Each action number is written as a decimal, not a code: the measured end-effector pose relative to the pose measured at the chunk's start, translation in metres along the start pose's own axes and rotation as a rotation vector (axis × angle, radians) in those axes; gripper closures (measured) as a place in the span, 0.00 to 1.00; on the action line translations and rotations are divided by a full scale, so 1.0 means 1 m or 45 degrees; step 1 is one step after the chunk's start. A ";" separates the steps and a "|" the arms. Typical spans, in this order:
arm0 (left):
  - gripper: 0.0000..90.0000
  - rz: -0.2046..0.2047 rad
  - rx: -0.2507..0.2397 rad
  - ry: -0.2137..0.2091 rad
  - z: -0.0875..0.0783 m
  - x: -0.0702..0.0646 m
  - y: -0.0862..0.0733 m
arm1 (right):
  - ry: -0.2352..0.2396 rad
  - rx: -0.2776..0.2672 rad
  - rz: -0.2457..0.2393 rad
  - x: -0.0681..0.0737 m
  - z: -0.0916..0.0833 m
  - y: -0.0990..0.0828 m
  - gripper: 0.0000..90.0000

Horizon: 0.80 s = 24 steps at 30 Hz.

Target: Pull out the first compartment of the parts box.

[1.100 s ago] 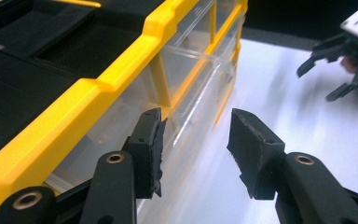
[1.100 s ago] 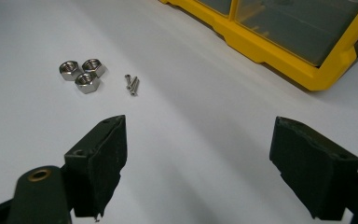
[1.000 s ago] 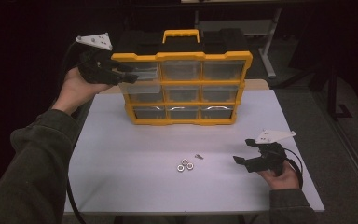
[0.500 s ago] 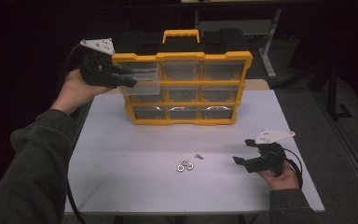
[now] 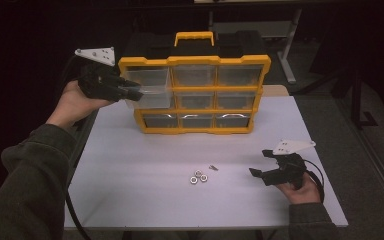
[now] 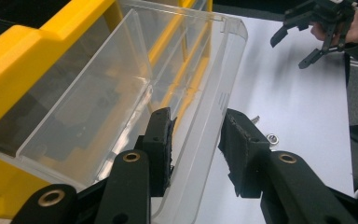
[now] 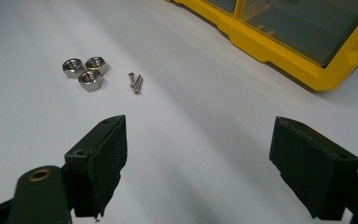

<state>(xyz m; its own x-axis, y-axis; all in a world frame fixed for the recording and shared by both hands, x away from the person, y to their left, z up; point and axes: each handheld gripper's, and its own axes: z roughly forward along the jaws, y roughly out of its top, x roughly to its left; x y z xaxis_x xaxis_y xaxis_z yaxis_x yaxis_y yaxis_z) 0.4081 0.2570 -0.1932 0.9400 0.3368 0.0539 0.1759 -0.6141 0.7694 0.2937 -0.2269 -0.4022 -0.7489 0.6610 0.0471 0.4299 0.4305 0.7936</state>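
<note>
Steel hardware lies nearest the person: three hex nuts (image 5: pixel 197 176) in a cluster and, just beside them, small screws (image 5: pixel 213 167), all on the white table (image 5: pixel 130 200). To their right the right gripper (image 5: pixel 261 163) rests low over the table, its jaws spread wide with nothing between them. Farther back stands the yellow organiser (image 5: pixel 195 95), a three-by-three cabinet of clear drawers with a carry handle on top. At its upper left corner the top-left drawer (image 5: pixel 147 87) is drawn part-way out. The left gripper (image 6: pixel 196 140) straddles this drawer's clear front wall, one pad inside and one outside; its jaws have just been closing and stand narrowly apart, the inner pad at the wall, the outer one seemingly a little off it, so a firm grip cannot be confirmed. The step in hand appears to be taking hold of the drawer. The next move probably calls for a full pinch, then a straight, level pull or push along the drawer's slot.
</note>
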 end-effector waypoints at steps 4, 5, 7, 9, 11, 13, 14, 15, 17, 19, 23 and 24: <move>0.71 0.000 0.000 -0.010 -0.002 -0.001 -0.001 | 0.001 -0.001 -0.001 0.000 0.000 0.000 0.20; 0.71 -0.004 -0.005 -0.012 -0.002 -0.002 -0.001 | 0.000 -0.002 0.001 0.000 0.000 0.000 0.20; 0.70 0.004 0.003 -0.015 -0.003 -0.003 -0.001 | 0.000 -0.002 0.003 0.001 0.000 0.000 0.20; 0.70 0.008 0.003 -0.009 -0.003 -0.004 -0.002 | 0.000 -0.002 0.003 0.001 0.000 0.000 0.20; 0.69 0.008 -0.003 0.000 -0.004 -0.004 -0.004 | -0.001 -0.001 0.000 0.001 0.000 0.000 0.20; 0.65 -0.005 -0.039 -0.002 -0.006 -0.004 -0.006 | 0.001 0.001 -0.004 0.001 0.000 0.000 0.20; 0.63 -0.017 -0.064 -0.005 -0.008 -0.004 -0.007 | 0.001 0.004 -0.003 0.001 0.000 0.000 0.20; 0.62 -0.023 -0.081 -0.001 -0.010 -0.004 -0.007 | 0.001 0.004 -0.001 0.002 0.001 0.000 0.20; 0.58 -0.031 -0.117 0.005 -0.016 -0.004 -0.008 | 0.001 0.005 -0.001 0.001 0.001 0.001 0.20; 0.56 -0.040 -0.157 0.009 -0.023 -0.006 -0.009 | 0.001 0.003 -0.004 0.001 0.002 0.001 0.20; 0.53 -0.037 -0.220 0.020 -0.037 -0.012 -0.011 | 0.004 0.011 0.004 0.000 0.003 0.000 0.20; 0.52 -0.039 -0.225 0.020 -0.039 -0.013 -0.011 | 0.004 0.010 0.004 0.000 0.003 0.000 0.20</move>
<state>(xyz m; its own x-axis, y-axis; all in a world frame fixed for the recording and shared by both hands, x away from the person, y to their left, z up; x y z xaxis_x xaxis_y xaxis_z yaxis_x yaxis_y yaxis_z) 0.3825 0.2871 -0.1779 0.9301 0.3655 0.0378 0.1487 -0.4686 0.8708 0.2954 -0.2255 -0.4039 -0.7488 0.6608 0.0516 0.4366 0.4331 0.7885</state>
